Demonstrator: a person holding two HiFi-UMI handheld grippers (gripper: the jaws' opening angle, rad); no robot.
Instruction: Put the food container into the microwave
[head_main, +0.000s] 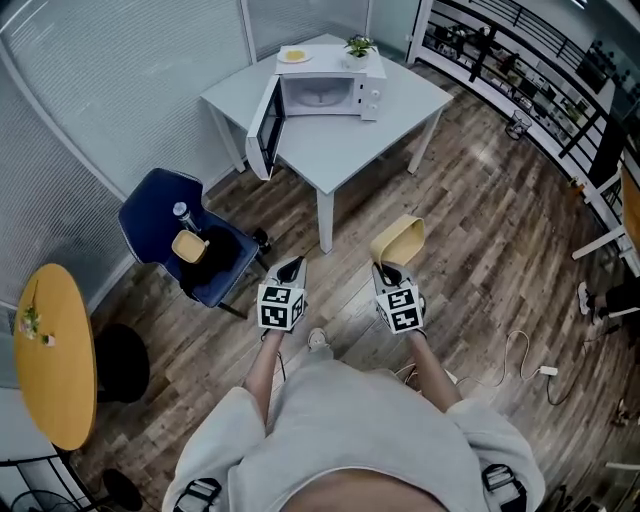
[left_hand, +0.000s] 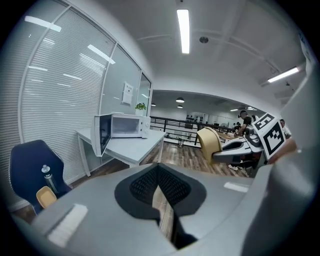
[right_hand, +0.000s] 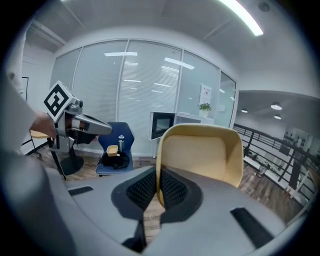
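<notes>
My right gripper (head_main: 386, 268) is shut on the rim of a tan food container (head_main: 399, 240), which it carries tilted above the wood floor; in the right gripper view the container (right_hand: 200, 150) stands up from between the pads. My left gripper (head_main: 291, 268) is beside it, shut with nothing between its jaws, as the left gripper view (left_hand: 158, 176) shows. The white microwave (head_main: 325, 92) sits on a grey table (head_main: 340, 150) ahead, its door (head_main: 265, 127) swung wide open to the left. From the left gripper view the microwave (left_hand: 122, 126) is ahead and to the left, some way off.
A blue chair (head_main: 175, 235) at the left holds a second tan container (head_main: 189, 246), a bottle (head_main: 182, 213) and a dark bag. A yellow round table (head_main: 50, 350) is at far left. A plate (head_main: 294, 56) and potted plant (head_main: 358, 46) rest on the microwave. A cable (head_main: 520, 350) lies on the floor.
</notes>
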